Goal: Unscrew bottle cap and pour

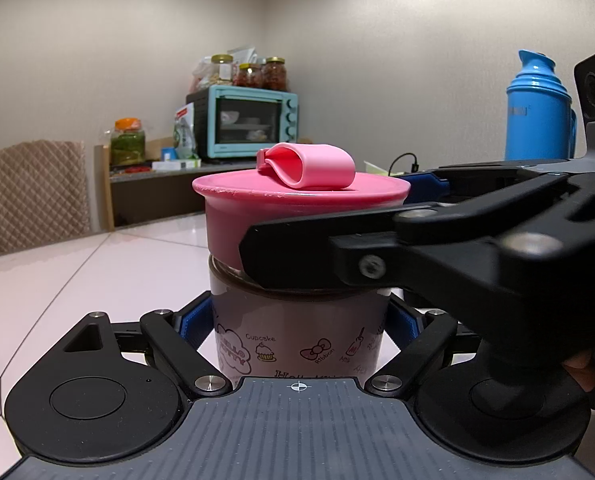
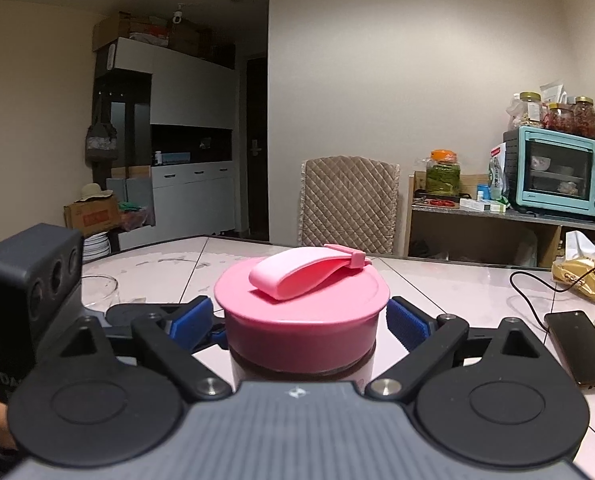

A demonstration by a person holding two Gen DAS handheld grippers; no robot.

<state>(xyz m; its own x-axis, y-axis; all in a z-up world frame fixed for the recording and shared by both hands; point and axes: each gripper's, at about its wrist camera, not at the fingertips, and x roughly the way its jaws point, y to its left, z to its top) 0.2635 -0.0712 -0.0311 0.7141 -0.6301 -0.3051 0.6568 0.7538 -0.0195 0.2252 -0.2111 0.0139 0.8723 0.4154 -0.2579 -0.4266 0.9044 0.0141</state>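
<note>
Left wrist view showed the left gripper (image 1: 297, 322) closed on the printed bottle (image 1: 297, 332), blue pads pressing both sides, holding it upright above the pale table (image 1: 77, 280). Right wrist view showed the right gripper (image 2: 301, 320) straddling the pink cap (image 2: 301, 320), its blue fingers (image 2: 405, 322) apparently just clear of the rim, though contact was hard to judge. Twisting before a firm squeeze could slip on the smooth cap, or turn the whole bottle and spill it.

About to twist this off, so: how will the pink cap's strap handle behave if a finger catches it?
The strap is probably soft and floppy, since it lies folded in a loop on the pink cap. It is hinged at one end, so it would likely flip rather than resist.
</note>
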